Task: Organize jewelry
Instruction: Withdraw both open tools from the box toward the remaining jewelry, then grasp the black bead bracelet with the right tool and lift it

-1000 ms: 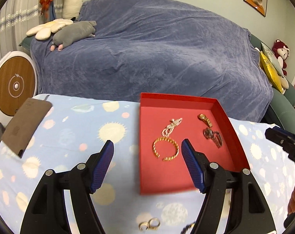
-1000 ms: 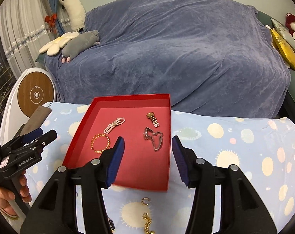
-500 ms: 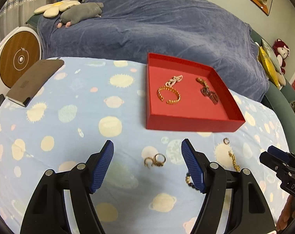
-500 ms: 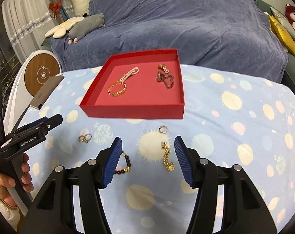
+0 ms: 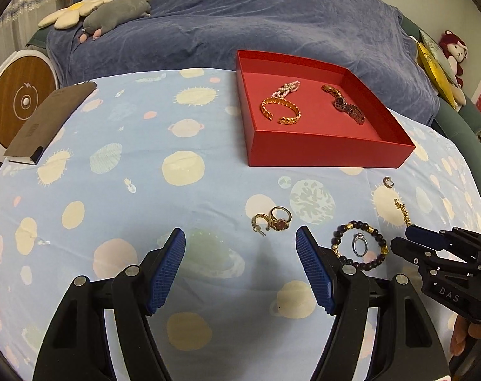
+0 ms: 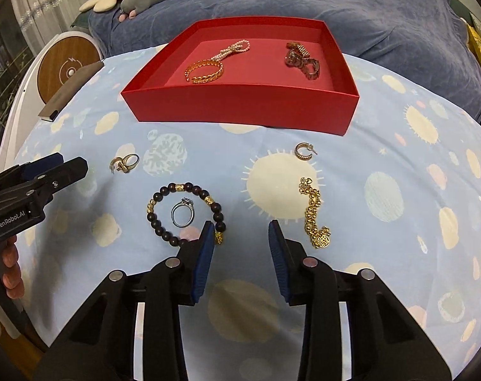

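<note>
A red tray point(image 5: 329, 155) point(image 6: 240, 104) holds a gold bangle point(image 6: 205, 77), a pearl bracelet point(image 6: 230, 49) and a watch point(image 6: 303, 62). Loose on the cloth in front lie gold rings point(image 5: 280, 222), a dark bead bracelet point(image 6: 189, 187) with a silver ring point(image 6: 187, 202) inside it, a gold chain point(image 6: 313, 212) and a hoop earring point(image 6: 303, 158). My left gripper point(image 5: 238, 231) is open just short of the gold rings. My right gripper point(image 6: 242, 223) hangs between bead bracelet and chain, its jaws closing with only cloth between them.
A planet-print cloth point(image 5: 113, 190) covers the table. A brown notebook point(image 5: 50, 120) lies at its far left edge, beside a round wooden-faced device point(image 5: 18, 101). Behind the table is a sofa under a blue throw point(image 5: 240, 16) with plush toys point(image 5: 113, 9).
Both grippers have drawn back from over the red tray and sunk toward the loose jewelry in front of it. The right jaws stand narrower than half a second ago.
</note>
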